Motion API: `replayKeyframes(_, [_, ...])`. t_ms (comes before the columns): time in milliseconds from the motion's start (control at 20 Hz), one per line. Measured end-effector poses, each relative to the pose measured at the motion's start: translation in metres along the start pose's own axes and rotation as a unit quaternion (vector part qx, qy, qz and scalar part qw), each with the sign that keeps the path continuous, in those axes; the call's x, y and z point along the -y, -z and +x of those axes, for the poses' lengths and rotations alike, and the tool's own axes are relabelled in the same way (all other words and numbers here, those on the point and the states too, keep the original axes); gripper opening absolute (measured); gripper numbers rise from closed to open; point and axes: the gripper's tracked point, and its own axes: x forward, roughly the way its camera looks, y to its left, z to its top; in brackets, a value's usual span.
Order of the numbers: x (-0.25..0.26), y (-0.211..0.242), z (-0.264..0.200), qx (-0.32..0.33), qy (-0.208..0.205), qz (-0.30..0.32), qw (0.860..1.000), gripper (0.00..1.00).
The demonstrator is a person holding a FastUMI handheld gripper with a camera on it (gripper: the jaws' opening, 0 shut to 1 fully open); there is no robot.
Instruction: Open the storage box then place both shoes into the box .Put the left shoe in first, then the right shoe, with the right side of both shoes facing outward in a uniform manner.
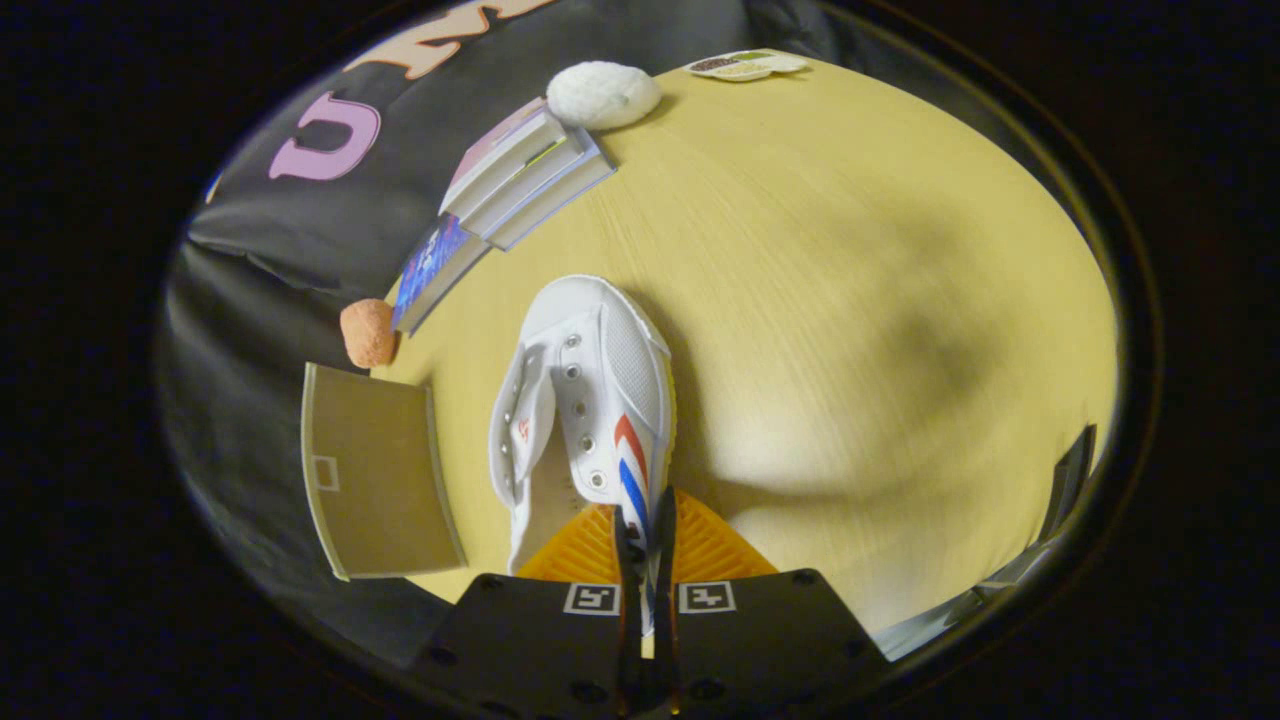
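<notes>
I have the gripper [645, 535] clenched on the white shoe [585, 400], both fingers pinching its side wall by the heel so the shoe hangs toe-forward toward twelve o'clock, over the table [850, 300]. That thin wall is, I judge, the firmest hold for carrying it. At nine o'clock the storage box [375, 470] lies open, its flap back, ready to take the shoe. Beyond, at eleven, a small orange lump [368, 332], then stacked books [520, 170], a white fluffy ball [603, 95] and a small dish [745, 65] farthest.
</notes>
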Motion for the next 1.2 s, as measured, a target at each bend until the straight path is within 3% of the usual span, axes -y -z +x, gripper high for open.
replayKeyframes(500, [-0.074, -0.005, -0.031, 0.004, -0.079, -0.004, 0.997, 0.07])
replayKeyframes(750, [-0.139, -0.018, -0.053, 0.022, -0.131, 0.006, 0.991, 0.07])
replayKeyframes(1200, [-0.275, -0.009, -0.079, 0.043, -0.200, -0.040, 0.978, 0.07])
